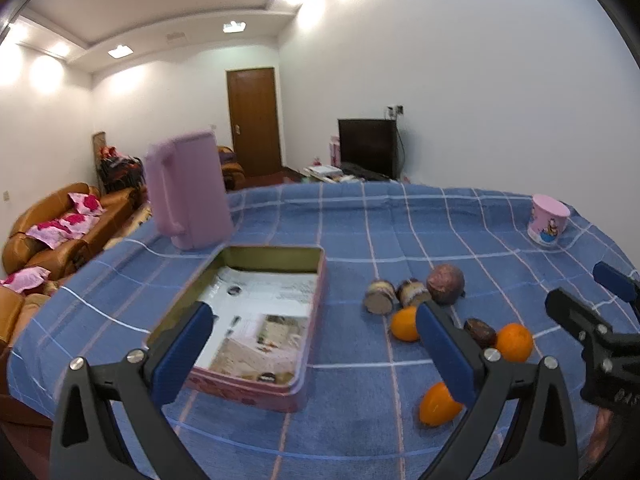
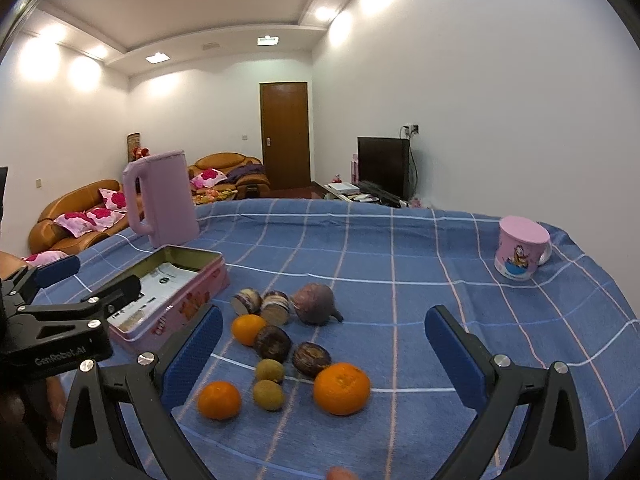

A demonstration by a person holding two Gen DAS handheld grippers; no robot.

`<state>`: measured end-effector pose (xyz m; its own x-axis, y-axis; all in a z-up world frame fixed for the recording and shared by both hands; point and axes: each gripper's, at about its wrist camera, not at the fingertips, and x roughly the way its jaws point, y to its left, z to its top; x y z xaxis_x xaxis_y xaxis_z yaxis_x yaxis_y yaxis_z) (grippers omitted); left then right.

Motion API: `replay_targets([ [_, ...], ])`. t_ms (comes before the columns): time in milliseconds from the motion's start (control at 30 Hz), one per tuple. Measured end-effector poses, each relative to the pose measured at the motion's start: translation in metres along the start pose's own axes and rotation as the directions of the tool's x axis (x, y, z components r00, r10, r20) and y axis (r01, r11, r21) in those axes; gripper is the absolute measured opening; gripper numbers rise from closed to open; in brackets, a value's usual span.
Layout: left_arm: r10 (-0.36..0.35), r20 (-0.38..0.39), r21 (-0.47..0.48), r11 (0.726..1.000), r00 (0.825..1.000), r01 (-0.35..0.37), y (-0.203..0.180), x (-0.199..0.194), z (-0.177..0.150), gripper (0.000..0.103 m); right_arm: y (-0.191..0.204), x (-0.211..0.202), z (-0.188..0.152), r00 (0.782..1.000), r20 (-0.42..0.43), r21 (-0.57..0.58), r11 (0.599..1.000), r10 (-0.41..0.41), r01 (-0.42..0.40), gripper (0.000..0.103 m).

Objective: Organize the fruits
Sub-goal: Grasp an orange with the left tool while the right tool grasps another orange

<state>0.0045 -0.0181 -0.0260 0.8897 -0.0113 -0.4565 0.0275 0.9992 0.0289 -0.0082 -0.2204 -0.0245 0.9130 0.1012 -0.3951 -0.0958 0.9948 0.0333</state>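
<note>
Fruits lie loose on the blue checked cloth of the desk [image 2: 400, 240], ahead of the right hand-held gripper [image 2: 324, 354], between its spread fingers: three oranges [image 2: 341, 388], two small green-brown fruits [image 2: 269, 394], two dark round fruits [image 2: 273, 343], two cut halves [image 2: 275, 306], one large purple fruit [image 2: 314, 303]. One open pink tin [image 1: 256, 320] sits left of the pile, under the left hand-held gripper [image 1: 312, 348]. Both hand-held grippers wide, holding nothing. Beyond the tin, one pink jug [image 2: 160, 198]; far right, one pink mug [image 2: 520, 248].
</note>
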Motion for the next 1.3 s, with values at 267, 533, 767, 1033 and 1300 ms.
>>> replay_targets([
  [267, -0.090, -0.087, 0.039, 0.995, 0.992, 0.093, -0.025, 0.018, -0.025, 0.103, -0.027, 0.022, -0.021, 0.994, -0.101, 0.042, 0.998, -0.039, 0.043, 0.101],
  [533, -0.165, -0.143, 0.087, 0.980, 0.976, 0.178, -0.052, 0.024, -0.039, 0.097, -0.027, 0.046, -0.034, 0.979, -0.205, 0.024, 1.000, 0.010, -0.005, 0.076],
  [767, -0.213, -0.206, 0.107, 0.965, 0.955, 0.239, -0.065, 0.034, -0.049, 0.087, -0.028, 0.058, -0.038, 0.962, -0.269, 0.039, 0.999, 0.039, -0.029, 0.061],
  [1033, -0.242, -0.263, 0.095, 0.957, 0.934, 0.275, -0.068, 0.045, -0.056, 0.066, -0.020, 0.067, -0.041, 0.945, -0.318, 0.016, 0.997, 0.077, -0.075, 0.056],
  [1300, -0.274, -0.281, 0.080, 0.949, 0.920, 0.307, -0.068, 0.051, -0.059, 0.036, -0.021, 0.069, -0.041, 0.939, -0.330, 0.029, 0.995, 0.102, -0.098, 0.049],
])
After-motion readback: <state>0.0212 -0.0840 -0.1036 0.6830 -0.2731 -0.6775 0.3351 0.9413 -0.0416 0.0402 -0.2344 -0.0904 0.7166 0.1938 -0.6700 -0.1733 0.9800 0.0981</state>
